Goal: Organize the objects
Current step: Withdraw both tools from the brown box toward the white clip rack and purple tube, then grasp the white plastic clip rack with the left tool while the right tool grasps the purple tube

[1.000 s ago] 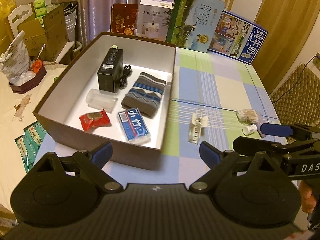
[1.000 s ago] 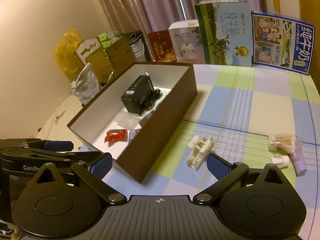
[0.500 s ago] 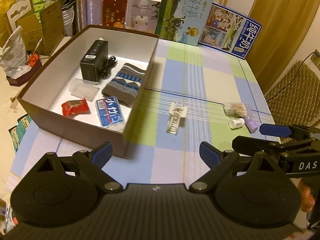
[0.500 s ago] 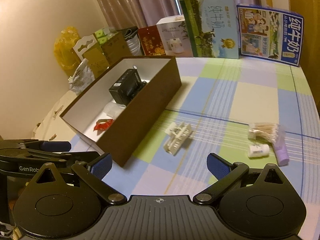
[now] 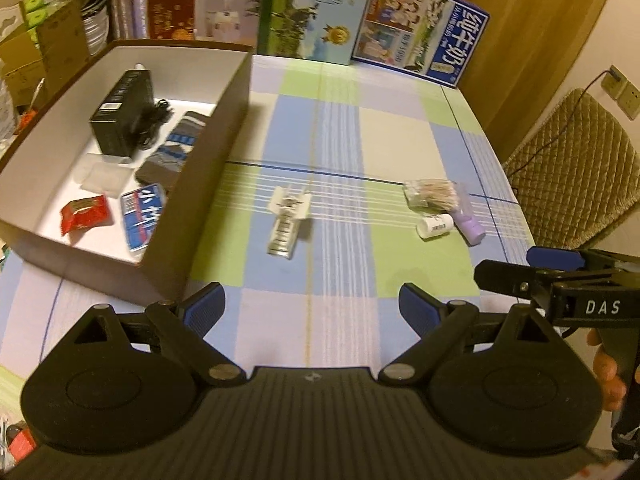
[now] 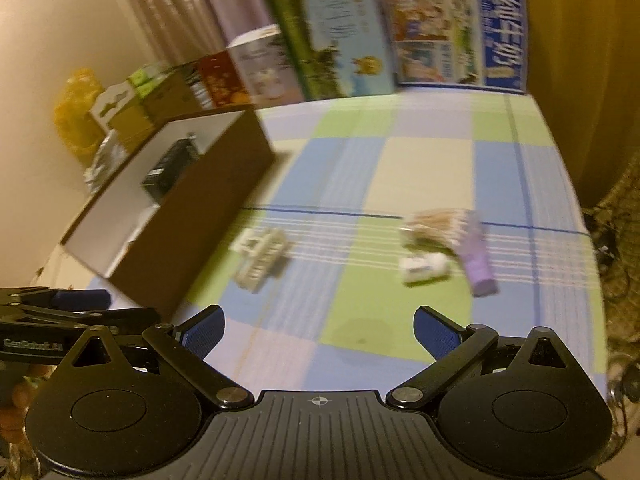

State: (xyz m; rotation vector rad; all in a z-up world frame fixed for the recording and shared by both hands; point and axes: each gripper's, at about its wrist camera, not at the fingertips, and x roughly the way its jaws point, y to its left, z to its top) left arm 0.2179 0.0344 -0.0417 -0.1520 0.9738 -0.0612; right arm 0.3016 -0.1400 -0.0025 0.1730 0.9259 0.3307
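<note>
A brown box with a white inside (image 5: pixel 224 128) (image 6: pixel 208 200) stands at the left of the checked tablecloth. It holds a black box (image 5: pixel 122 114), a patterned sock (image 5: pixel 172 156), a red packet (image 5: pixel 85 213), a blue pack (image 5: pixel 142 216) and a clear case (image 5: pixel 102 172). On the cloth lie a white clip (image 5: pixel 287 216) (image 6: pixel 262 258), a bag of cotton swabs (image 5: pixel 434 194) (image 6: pixel 438 222), a small white bottle (image 5: pixel 434 226) (image 6: pixel 424 268) and a purple tube (image 5: pixel 470 228) (image 6: pixel 478 268). My left gripper (image 5: pixel 312 308) and right gripper (image 6: pixel 320 328) are both open and empty, above the near edge.
Milk cartons and boxes (image 5: pixel 316 8) (image 6: pixel 460 36) stand along the far edge of the table. A padded chair (image 5: pixel 572 168) is at the right. Cardboard boxes and bags (image 5: pixel 44 40) crowd the left side.
Both grippers have swung to the right, so the box has slid left in view and the loose items sit nearer the centre. The right wrist view is blurred by motion.
</note>
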